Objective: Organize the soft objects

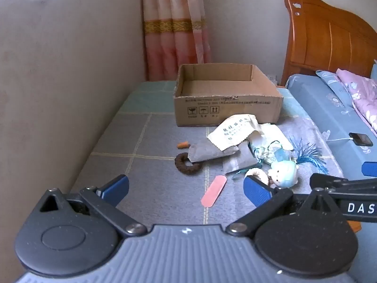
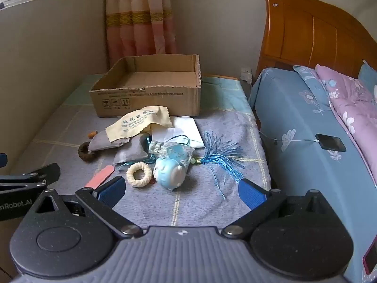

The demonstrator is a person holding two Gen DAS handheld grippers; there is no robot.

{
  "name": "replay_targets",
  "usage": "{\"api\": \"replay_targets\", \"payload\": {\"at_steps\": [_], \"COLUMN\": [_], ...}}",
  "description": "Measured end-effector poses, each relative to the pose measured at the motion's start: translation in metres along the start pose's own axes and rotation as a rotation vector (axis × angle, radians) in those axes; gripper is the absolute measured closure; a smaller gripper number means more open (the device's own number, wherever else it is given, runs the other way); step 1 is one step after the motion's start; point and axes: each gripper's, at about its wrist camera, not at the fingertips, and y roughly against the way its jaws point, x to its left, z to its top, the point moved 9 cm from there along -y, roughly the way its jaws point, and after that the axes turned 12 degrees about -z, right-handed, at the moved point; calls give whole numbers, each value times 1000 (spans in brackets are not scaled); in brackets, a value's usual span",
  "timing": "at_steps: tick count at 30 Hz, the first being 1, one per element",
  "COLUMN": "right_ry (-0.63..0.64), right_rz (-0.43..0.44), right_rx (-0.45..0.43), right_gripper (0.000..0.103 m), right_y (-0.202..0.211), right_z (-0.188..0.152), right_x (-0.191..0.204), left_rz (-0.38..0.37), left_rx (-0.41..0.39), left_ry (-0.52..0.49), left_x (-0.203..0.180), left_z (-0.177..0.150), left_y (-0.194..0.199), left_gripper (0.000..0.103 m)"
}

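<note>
A pile of small soft things lies on a grey checked cloth in front of an open cardboard box (image 1: 226, 94) (image 2: 148, 87). In it are a cream cleaning cloth (image 1: 235, 129) (image 2: 139, 123), grey pouches (image 1: 207, 152) (image 2: 130, 153), a blue plush toy (image 1: 284, 172) (image 2: 169, 171), a blue tassel (image 1: 306, 153) (image 2: 219, 155), a cream ring (image 2: 139, 174), a brown ring (image 1: 186, 164) (image 2: 86, 154) and a pink strip (image 1: 214, 191) (image 2: 100, 175). My left gripper (image 1: 186, 191) is open and empty, above the pink strip. My right gripper (image 2: 181, 189) is open and empty, just short of the plush toy.
A wall runs along the left. A bed with blue sheet (image 2: 306, 122), pink pillow and wooden headboard (image 2: 313, 33) stands on the right, with a phone (image 2: 331, 142) on a cable. A curtain (image 1: 174, 30) hangs behind the box. A small orange piece (image 1: 183, 144) lies near the pouches.
</note>
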Motion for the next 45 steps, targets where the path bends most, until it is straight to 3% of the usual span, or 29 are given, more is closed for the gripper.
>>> {"api": "replay_targets", "payload": {"at_steps": [45], "right_ry": [0], "right_rz": [12], "right_rx": [19], "right_gripper": [0], "right_y": [4], "right_z": [1], "right_x": [1], "left_rz": [17], "left_rx": [25], "left_ry": [19], "left_x": [1], "left_z": [-1], "left_y": [4], "left_gripper": [1]}}
